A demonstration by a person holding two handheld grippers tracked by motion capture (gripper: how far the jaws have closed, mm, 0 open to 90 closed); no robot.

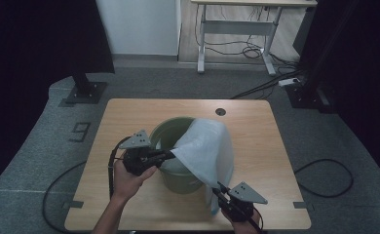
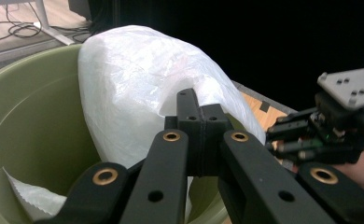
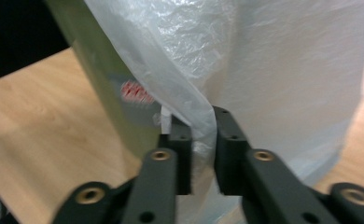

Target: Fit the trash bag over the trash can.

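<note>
A green bucket (image 1: 178,131) stands mid-table with a white translucent plastic bag (image 1: 207,146) draped over its right rim and down its outer side. My left gripper (image 1: 171,155) reaches over the bucket's near-left rim and is shut on the bag's upper edge; in the left gripper view the jaws (image 2: 201,116) meet on the film (image 2: 133,79) above the bucket's inside (image 2: 31,116). My right gripper (image 1: 217,187) sits low at the bucket's near-right side. In the right gripper view its jaws (image 3: 202,128) pinch a hanging fold of the bag (image 3: 287,70) beside the bucket wall (image 3: 110,93).
The wooden table (image 1: 129,117) has a cable hole (image 1: 220,111) at its far side. A red label (image 3: 136,92) marks the bucket wall. More bag film lies in the bucket's bottom (image 2: 35,200). A desk (image 1: 237,24) and cables stand on the floor beyond.
</note>
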